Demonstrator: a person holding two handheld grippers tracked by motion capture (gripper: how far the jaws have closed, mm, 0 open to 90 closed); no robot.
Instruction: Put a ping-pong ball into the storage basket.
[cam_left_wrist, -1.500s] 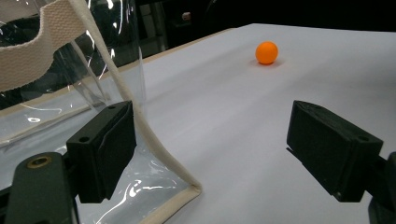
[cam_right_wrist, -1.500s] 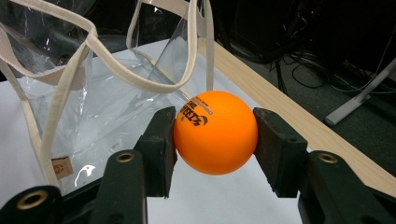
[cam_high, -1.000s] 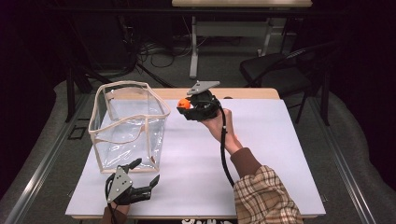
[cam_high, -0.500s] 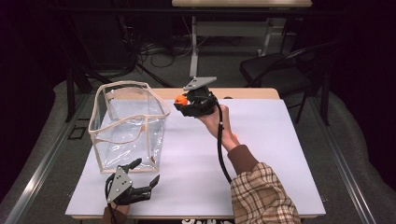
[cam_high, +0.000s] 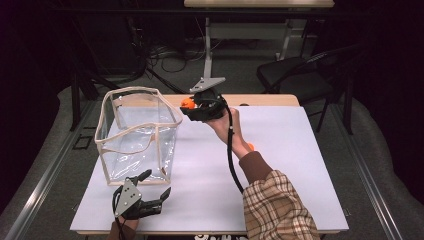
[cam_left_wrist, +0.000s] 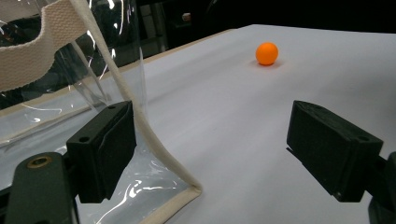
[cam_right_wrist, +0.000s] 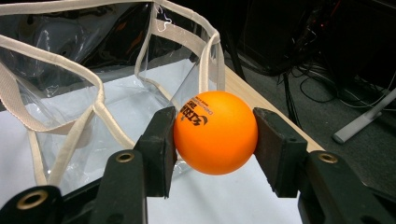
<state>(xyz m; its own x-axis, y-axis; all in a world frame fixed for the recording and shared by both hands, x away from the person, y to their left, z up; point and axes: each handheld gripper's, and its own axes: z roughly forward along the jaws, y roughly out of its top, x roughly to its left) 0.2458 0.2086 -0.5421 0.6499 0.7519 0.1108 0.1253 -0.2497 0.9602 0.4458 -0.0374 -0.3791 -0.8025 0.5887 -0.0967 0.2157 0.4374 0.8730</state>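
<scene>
Right gripper (cam_right_wrist: 215, 135) clamps the orange ball (cam_right_wrist: 215, 132), raised just right of the clear bag's (cam_high: 137, 131) open rim. Bag lies to its left. Left gripper (cam_left_wrist: 229, 154) gapes empty at the bag's near corner.

Clear bag (cam_high: 137, 135) blocks the table's (cam_high: 290, 165) left; right side open.

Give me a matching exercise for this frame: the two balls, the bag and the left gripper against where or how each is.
Things:
1. held orange ball
2. loose orange ball
3. clear bag
4. left gripper

States:
A. open, at the bag's near corner
B. lying on the white table
C. clamped in the right gripper
D. standing open-topped

Pairs: 1-C, 2-B, 3-D, 4-A
</scene>
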